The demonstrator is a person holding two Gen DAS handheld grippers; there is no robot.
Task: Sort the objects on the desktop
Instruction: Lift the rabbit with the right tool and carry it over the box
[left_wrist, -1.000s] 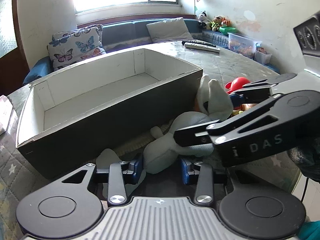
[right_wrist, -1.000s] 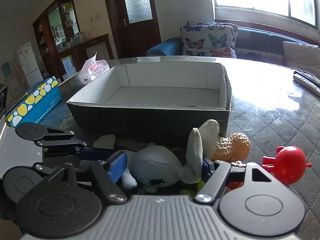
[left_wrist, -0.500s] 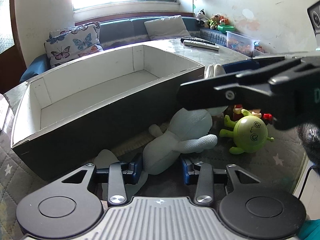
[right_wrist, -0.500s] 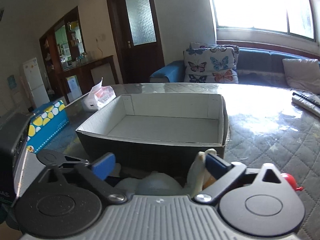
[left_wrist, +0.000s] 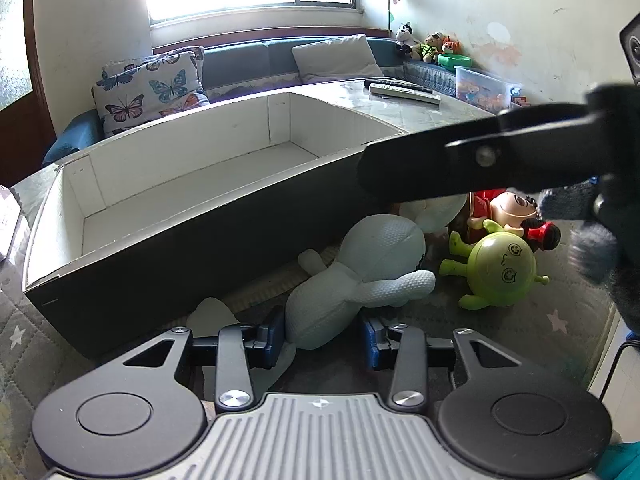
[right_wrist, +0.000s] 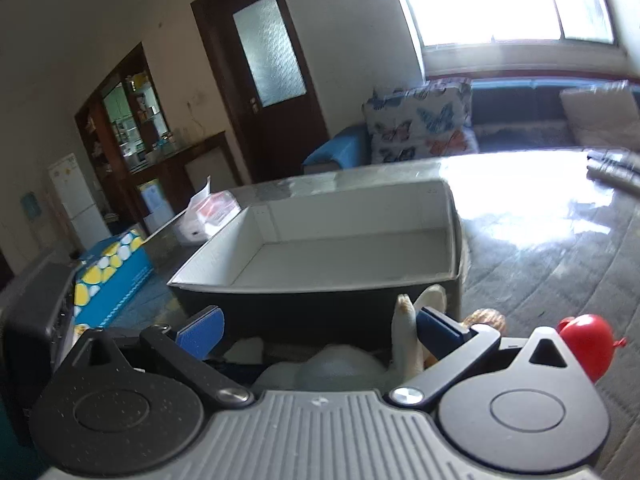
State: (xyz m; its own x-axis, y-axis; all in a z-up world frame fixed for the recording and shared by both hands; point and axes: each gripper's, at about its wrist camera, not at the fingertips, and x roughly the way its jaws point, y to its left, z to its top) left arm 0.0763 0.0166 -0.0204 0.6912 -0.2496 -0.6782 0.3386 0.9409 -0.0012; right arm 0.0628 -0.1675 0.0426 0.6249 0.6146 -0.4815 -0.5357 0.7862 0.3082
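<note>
A grey plush rabbit point(left_wrist: 360, 276) lies on the table against the dark box point(left_wrist: 168, 248) with a white inside. My left gripper point(left_wrist: 324, 336) has its blue pads on either side of the plush's lower body, touching it. My right gripper point(right_wrist: 316, 330) is open and raised above the plush point(right_wrist: 332, 372), one of whose ears point(right_wrist: 404, 332) rises beside the right pad. It crosses the left wrist view as a black bar point(left_wrist: 480, 160). A green alien toy point(left_wrist: 500, 268), a doll figure point(left_wrist: 504, 208) and a red toy point(right_wrist: 588, 344) lie right of the plush.
The box point(right_wrist: 320, 292) stands close behind the toys. A blue and yellow tissue box point(right_wrist: 112, 272) and a white packet point(right_wrist: 208, 216) lie to its left. Remote controls point(left_wrist: 404, 90) lie at the far table side. A peanut-shaped toy point(right_wrist: 484, 318) lies by the box corner.
My right gripper has risen off the plush and opened wide, leaving it on the table. The green alien toy and the doll have come into sight. My left gripper has held still.
</note>
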